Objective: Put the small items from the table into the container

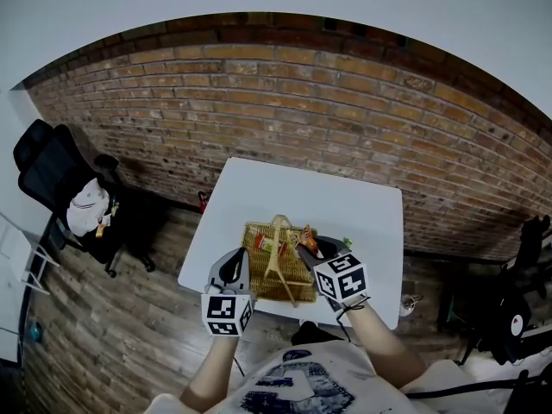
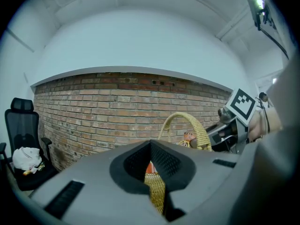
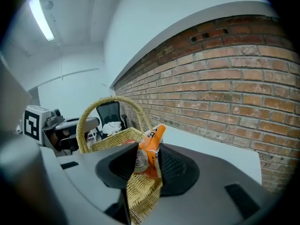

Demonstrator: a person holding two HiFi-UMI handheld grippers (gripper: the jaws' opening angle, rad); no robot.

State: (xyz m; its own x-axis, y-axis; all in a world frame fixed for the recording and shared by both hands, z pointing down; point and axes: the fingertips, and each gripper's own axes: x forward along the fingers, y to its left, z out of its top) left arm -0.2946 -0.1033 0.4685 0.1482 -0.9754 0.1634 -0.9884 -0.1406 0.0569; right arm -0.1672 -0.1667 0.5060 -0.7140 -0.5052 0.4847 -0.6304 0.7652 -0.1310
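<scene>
A wicker basket (image 1: 274, 276) with an arched handle (image 1: 278, 231) stands near the front edge of the white table (image 1: 259, 188). My right gripper (image 1: 309, 250) is shut on an orange snack packet (image 3: 149, 153), held just over the basket's right rim (image 3: 140, 191). In the left gripper view the same packet (image 2: 189, 137) shows beside the handle (image 2: 187, 122). My left gripper (image 2: 152, 184) is at the basket's left side, its jaws closed on the wicker rim (image 2: 157, 191). Several small items (image 1: 263, 242) lie inside the basket. A small green thing (image 1: 348, 242) shows just past the right gripper.
A brick wall (image 1: 285, 93) runs behind the table. A black office chair (image 1: 60, 179) with a white cloth on it stands at the left on the wooden floor. Dark equipment (image 1: 517, 309) stands at the right.
</scene>
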